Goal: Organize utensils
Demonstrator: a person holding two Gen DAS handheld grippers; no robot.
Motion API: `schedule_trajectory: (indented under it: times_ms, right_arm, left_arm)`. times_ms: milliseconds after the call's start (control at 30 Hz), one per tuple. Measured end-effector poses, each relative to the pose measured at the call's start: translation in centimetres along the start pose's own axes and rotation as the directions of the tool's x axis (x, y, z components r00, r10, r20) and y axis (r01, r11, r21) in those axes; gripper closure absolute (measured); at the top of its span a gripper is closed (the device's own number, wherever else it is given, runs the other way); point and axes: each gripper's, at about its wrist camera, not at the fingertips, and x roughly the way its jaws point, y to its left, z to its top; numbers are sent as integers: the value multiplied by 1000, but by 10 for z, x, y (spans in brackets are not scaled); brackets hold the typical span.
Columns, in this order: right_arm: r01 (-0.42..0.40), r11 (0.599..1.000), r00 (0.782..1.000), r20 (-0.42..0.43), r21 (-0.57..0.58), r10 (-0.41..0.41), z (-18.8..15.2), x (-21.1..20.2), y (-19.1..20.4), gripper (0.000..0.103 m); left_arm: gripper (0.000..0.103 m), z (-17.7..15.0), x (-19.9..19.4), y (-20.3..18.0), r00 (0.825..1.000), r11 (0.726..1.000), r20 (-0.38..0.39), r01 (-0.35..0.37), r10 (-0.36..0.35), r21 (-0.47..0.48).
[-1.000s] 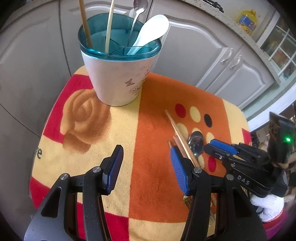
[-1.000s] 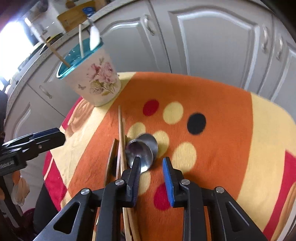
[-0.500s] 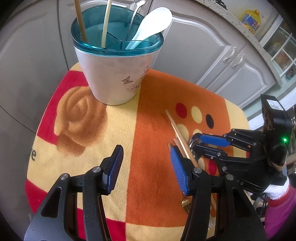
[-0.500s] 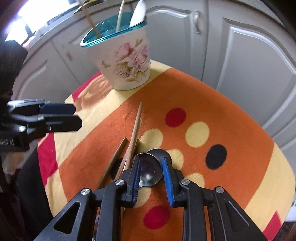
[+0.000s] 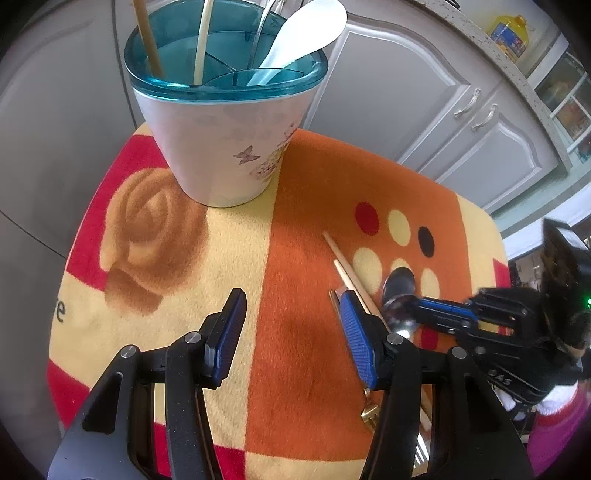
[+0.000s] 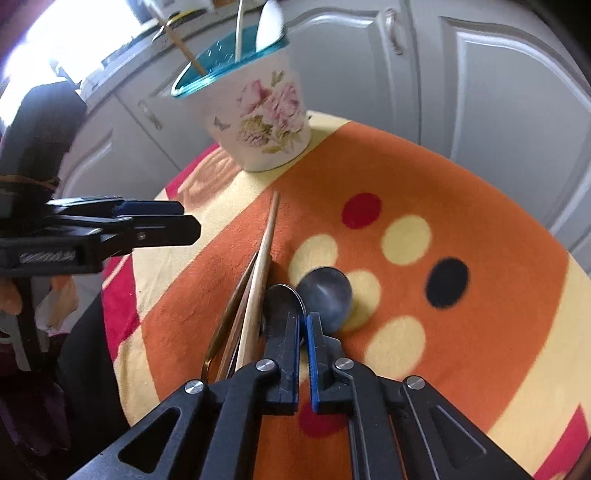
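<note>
Two metal spoons lie bowl to bowl on the patterned cloth (image 6: 461, 192). My right gripper (image 6: 303, 315) is shut, pinching the thin rim of the nearer metal spoon (image 6: 282, 299), which tilts up beside the second spoon (image 6: 327, 295). The left wrist view shows that right gripper (image 5: 402, 306) on the spoon (image 5: 399, 284). Wooden chopsticks (image 6: 262, 258) lie just left of the spoons. My left gripper (image 5: 290, 295) hovers open over the cloth with nothing between its fingers. The floral utensil holder (image 5: 229, 147) stands at the far edge, with chopsticks and a white spoon (image 5: 306, 33) in it.
A gold-coloured fork (image 5: 369, 410) lies partly under my left gripper's right finger. The cloth covers a small round table, with grey cabinet doors (image 6: 498, 92) close behind it. A person's white glove (image 5: 554, 398) shows at the right.
My right gripper moved forward over the spoons, straddled one bowl, then shut on its rim. The left gripper stayed open and drifted slightly nearer the holder.
</note>
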Motion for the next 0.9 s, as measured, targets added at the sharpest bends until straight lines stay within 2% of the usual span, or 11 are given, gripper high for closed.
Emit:
schedule_trajectory:
  times_ms: [167,267,400,467,567,667,733,800,900]
  right_arm:
    - [24,994,998,47,105,-29,-16,-26,-21,100]
    - [48,982,995,72,180,-62,-31,-39,-39,100]
    - [139,938,986,44,316,-161,-51,-49,-72,99]
    - [166,919,979,53,358,-198,-57,-60,-83,99]
    - [174,902,975,62,395,-214,-62,-69,-93,99]
    - [137,904,980,79,406,-184,-66,-71,-99,98]
    - [116,907,982,90,405,-166,-68,-68,-101,93]
    - [84,911,984,109,403,-139,-69,-65,-102,84]
    - [45,914,986,130,403,-106,-68,-65,-104,82]
  left_arm:
    - [51,3,0,-6,1000,1000,0,9,-9,3]
    - [51,4,-2,-14,1000,999,6,17,-18,35]
    - [51,10,1,-28,998,995,9,55,-56,83]
    - [51,14,5,-38,997,988,-3,78,-78,136]
    - [51,18,16,-55,994,963,-42,110,-103,246]
    - [51,19,31,-68,989,925,-99,138,-110,353]
    - [51,20,40,-72,984,905,-140,161,-114,393]
    - [51,21,48,-75,977,887,-179,181,-113,426]
    - [51,22,57,-81,968,859,-222,210,-116,467]
